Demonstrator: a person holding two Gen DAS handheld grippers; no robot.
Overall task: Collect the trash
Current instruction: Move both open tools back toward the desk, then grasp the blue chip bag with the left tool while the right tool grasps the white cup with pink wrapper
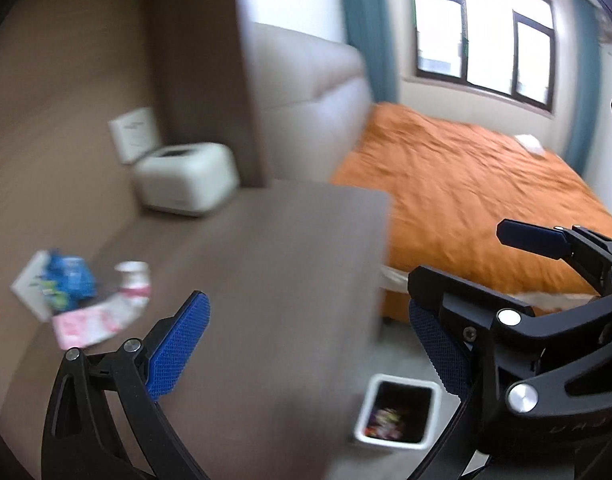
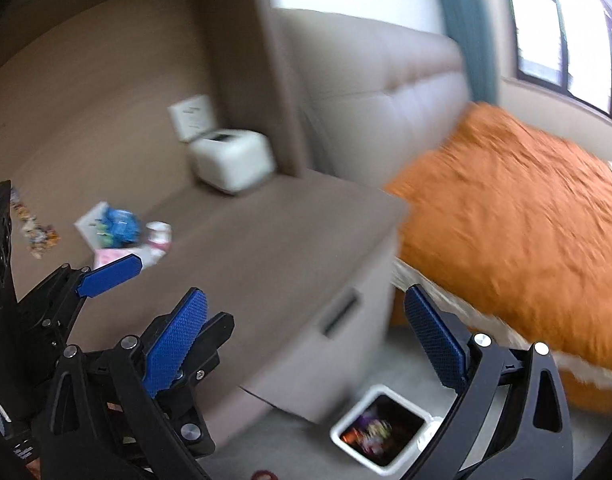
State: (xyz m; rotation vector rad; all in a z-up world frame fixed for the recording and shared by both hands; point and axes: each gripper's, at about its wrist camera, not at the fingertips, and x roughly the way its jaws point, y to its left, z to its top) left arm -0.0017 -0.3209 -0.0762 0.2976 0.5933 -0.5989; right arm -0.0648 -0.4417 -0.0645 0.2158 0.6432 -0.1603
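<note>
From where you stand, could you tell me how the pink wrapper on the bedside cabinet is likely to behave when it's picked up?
The pink wrapper looks flat and thin, so it is probably light and floppy. It lies partly under the small white cup, which might tip or roll if the wrapper is dragged. Blur hides its surface, so slipperiness is uncertain.

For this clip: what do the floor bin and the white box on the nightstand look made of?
Bin: probably plastic, smooth white walls, dark inside, holding wrappers. White box: likely matte plastic, with rounded corners; blur leaves it uncertain. Nightstand: wood-look laminate, faint grain.
</note>
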